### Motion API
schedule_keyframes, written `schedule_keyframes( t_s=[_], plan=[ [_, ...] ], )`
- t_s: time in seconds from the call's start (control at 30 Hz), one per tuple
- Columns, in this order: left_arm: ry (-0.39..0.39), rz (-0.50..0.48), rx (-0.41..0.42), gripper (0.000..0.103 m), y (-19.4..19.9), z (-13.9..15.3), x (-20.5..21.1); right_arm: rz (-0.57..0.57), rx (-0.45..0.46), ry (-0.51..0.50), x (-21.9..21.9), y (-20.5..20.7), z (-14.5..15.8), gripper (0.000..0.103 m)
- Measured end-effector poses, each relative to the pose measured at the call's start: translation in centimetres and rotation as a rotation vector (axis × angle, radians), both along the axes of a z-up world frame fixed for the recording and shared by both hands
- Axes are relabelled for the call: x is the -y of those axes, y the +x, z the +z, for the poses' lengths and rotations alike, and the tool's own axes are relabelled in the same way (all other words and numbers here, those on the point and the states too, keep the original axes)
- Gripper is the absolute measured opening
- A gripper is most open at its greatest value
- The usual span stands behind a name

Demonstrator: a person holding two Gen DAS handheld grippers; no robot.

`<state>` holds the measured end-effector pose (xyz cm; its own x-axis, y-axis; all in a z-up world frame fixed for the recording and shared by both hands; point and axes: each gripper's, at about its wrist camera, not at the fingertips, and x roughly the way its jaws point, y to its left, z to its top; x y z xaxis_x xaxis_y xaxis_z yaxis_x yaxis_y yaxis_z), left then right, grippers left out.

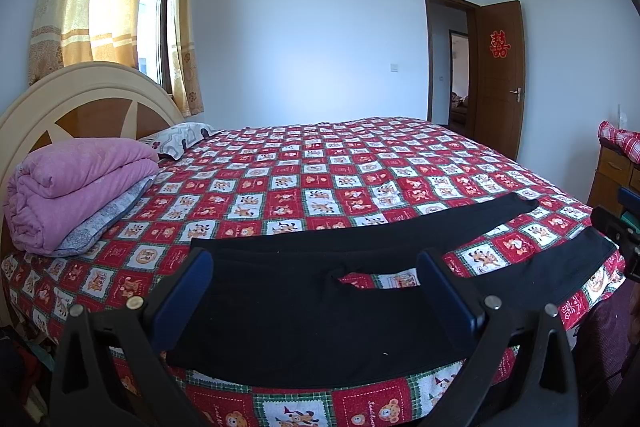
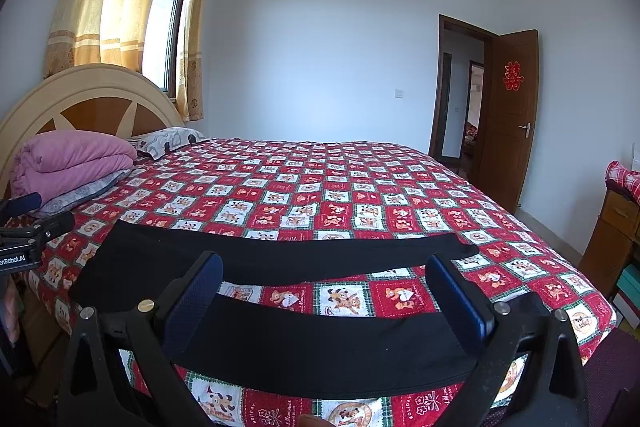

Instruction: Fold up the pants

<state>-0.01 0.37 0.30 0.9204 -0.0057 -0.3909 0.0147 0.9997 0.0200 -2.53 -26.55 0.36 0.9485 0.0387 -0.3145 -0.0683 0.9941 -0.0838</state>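
Black pants (image 1: 304, 307) lie flat along the near edge of the bed, waist to the left, two legs spread apart to the right. My left gripper (image 1: 316, 263) hovers open over the waist and seat, nothing between its blue pads. In the right wrist view the pants (image 2: 312, 339) show as two black leg bands with quilt between them. My right gripper (image 2: 326, 265) is open above the near leg, holding nothing. The far leg's cuff (image 2: 460, 247) ends near the right pad. Each gripper shows at the edge of the other's view.
The bed (image 1: 320, 179) wears a red and white cartoon quilt. A folded pink blanket (image 1: 76, 187) and a pillow (image 1: 180, 137) sit by the headboard at left. A wooden dresser (image 2: 616, 239) stands right, an open door (image 1: 498, 75) behind.
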Motion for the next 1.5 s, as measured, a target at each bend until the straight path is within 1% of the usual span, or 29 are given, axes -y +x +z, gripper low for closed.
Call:
schedule_keyframes(
  t_s=[0.63,0.7,0.9,1.0,1.1,1.17,1.23,1.33,1.37,1.43,1.47,1.5],
  plan=[
    [-0.002,-0.001,-0.003,0.103,0.0,-0.1,-0.2,0.006,-0.023,-0.004,-0.1,0.4,-0.2,0.102],
    [-0.005,0.001,-0.004,0.103,0.1,-0.6,-0.5,0.006,-0.025,-0.006,-0.2,0.4,-0.2,0.102],
    [-0.004,0.001,-0.006,0.103,0.1,-0.9,-0.6,0.007,-0.034,-0.007,-0.2,0.6,-0.4,0.102],
    [-0.005,0.002,-0.014,0.103,0.3,-1.6,-0.8,0.007,-0.039,-0.009,-0.3,0.7,-0.7,0.102],
    [0.025,0.008,-0.017,0.103,1.3,-2.9,-1.1,0.008,-0.05,-0.018,-0.5,1.0,-1.2,0.102],
    [0.056,0.037,-0.027,0.103,2.8,-3.8,-2.3,0.025,-0.064,-0.023,-0.5,1.5,-1.7,0.102],
    [0.046,0.094,-0.046,0.103,4.4,-4.8,-4.7,0.023,-0.074,-0.025,-0.3,2.1,-2.3,0.102],
    [-0.018,0.166,-0.09,0.103,6.9,-5.9,-8.8,0.017,-0.118,-0.004,0.7,3.5,-3.6,0.102],
    [-0.06,0.201,-0.125,0.103,8.1,-6.6,-10.9,0.016,-0.131,0.008,0.9,3.8,-3.9,0.102],
    [-0.123,0.233,-0.163,0.103,9.5,-7.6,-13.5,0.017,-0.168,0.028,1.6,4.6,-5.1,0.102],
    [-0.152,0.263,-0.19,0.102,10.4,-8.2,-15.0,0.012,-0.181,0.027,1.8,5.0,-5.6,0.102],
    [-0.165,0.289,-0.211,0.101,11.0,-8.7,-15.9,0.005,-0.196,0.022,2.0,5.4,-6.2,0.102]
  ],
)
